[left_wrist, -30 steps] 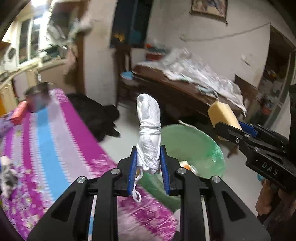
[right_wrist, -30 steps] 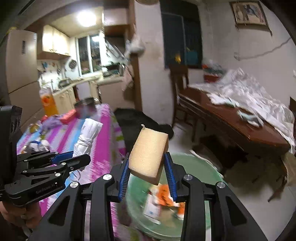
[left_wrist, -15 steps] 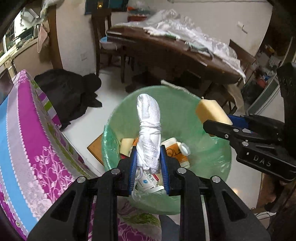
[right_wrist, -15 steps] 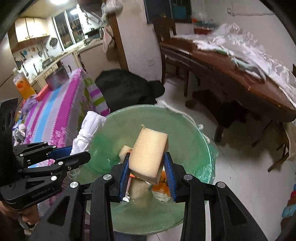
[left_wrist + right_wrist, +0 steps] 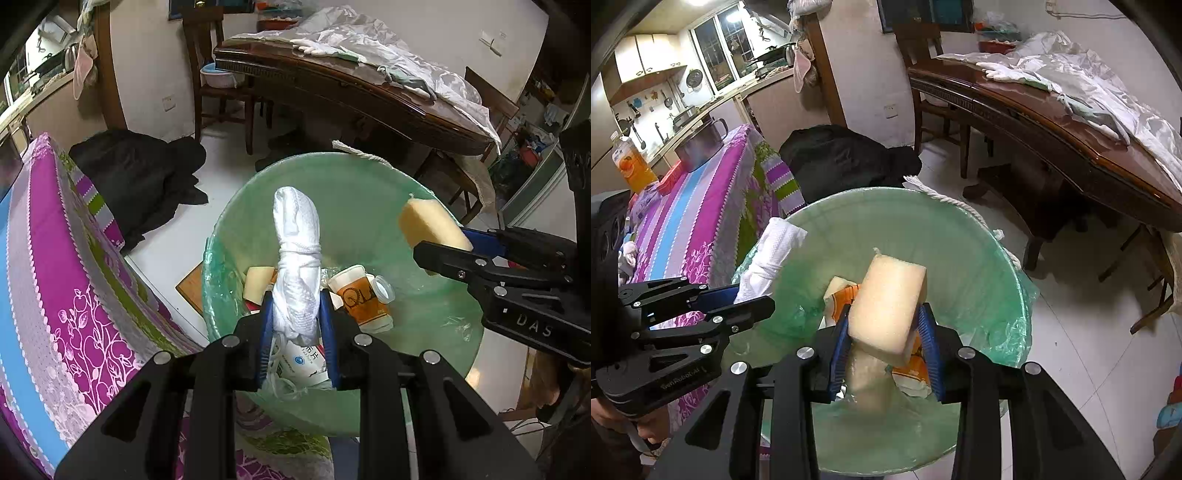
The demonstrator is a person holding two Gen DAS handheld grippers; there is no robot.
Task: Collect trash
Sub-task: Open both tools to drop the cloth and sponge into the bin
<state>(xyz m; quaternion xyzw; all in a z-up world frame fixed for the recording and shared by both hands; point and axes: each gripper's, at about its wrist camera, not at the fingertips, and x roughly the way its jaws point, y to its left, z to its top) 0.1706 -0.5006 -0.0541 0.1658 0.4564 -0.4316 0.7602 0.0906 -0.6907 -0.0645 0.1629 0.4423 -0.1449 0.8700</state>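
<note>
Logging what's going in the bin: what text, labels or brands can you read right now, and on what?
"DAS" on the body of the right hand-held gripper.
"GenRobot.AI" on the body of the left hand-held gripper.
"QLA", partly hidden, on the orange paper cup in the green-lined bin.
Blue logo and printed characters on the white packet: too blurred to read.
Orange bottle label: too small to read.

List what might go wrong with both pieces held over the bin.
1. The left hand-held gripper holds the tied white cloth bundle near the table-side rim of the green-lined bin; dropped there, it might catch the rim or fall outside.
2. The yellow sponge in the right hand-held gripper is light and could bounce off the cups piled inside.
</note>
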